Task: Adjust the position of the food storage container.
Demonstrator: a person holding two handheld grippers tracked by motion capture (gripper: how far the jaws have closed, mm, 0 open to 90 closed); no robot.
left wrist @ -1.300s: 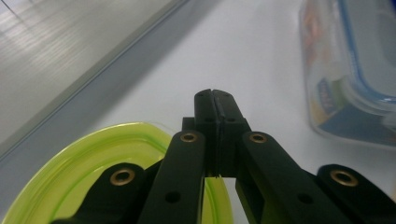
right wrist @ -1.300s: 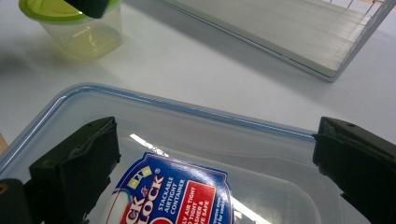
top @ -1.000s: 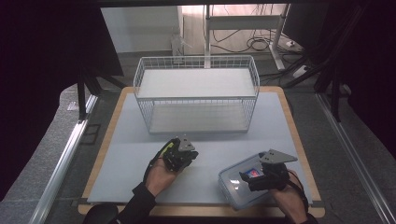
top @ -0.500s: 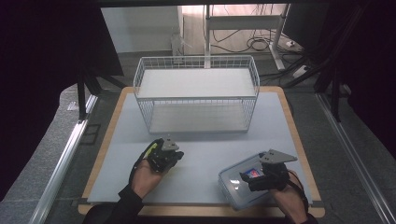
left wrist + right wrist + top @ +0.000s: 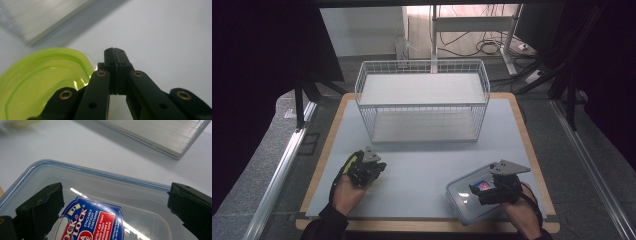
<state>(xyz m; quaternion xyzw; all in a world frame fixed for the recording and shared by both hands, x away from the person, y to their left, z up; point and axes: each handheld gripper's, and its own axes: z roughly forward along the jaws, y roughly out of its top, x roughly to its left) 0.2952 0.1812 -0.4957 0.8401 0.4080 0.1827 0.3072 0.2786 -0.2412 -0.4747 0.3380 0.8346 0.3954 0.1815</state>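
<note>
Seen from above, a pale grey mat covers the wooden worktop (image 5: 532,150). At its far side stands a white wire basket (image 5: 422,102) with a flat white board across its top.

Left tongs (image 5: 364,170): held in the person's left hand (image 5: 344,192) near the front left part of the worktop. In the left gripper view the two black jaws lie pressed flat against each other, clenched with nothing between them. Beside them, toward the lower left of that view, lies a translucent yellow-green lid (image 5: 37,82); its curved rim sits just next to the jaws, and whether the two touch cannot be told. In the high view a strip of yellow-green shows at the left edge of the hand.

Right tongs (image 5: 489,190): held in the person's right hand (image 5: 522,210) at the front right of the worktop, over a clear plastic container (image 5: 462,197) that lies flat on the mat close to the front edge. In the right gripper view the jaws stand spread wide, one at each side of the frame, released and gripping nothing. Between and beneath them lies the container's clear lid, with a blue rim (image 5: 95,173) and a blue and red printed label (image 5: 92,222). The white edge of the basket's base (image 5: 160,137) crosses the upper right corner of that view.

The two tongs are well apart, with bare mat between them.
</note>
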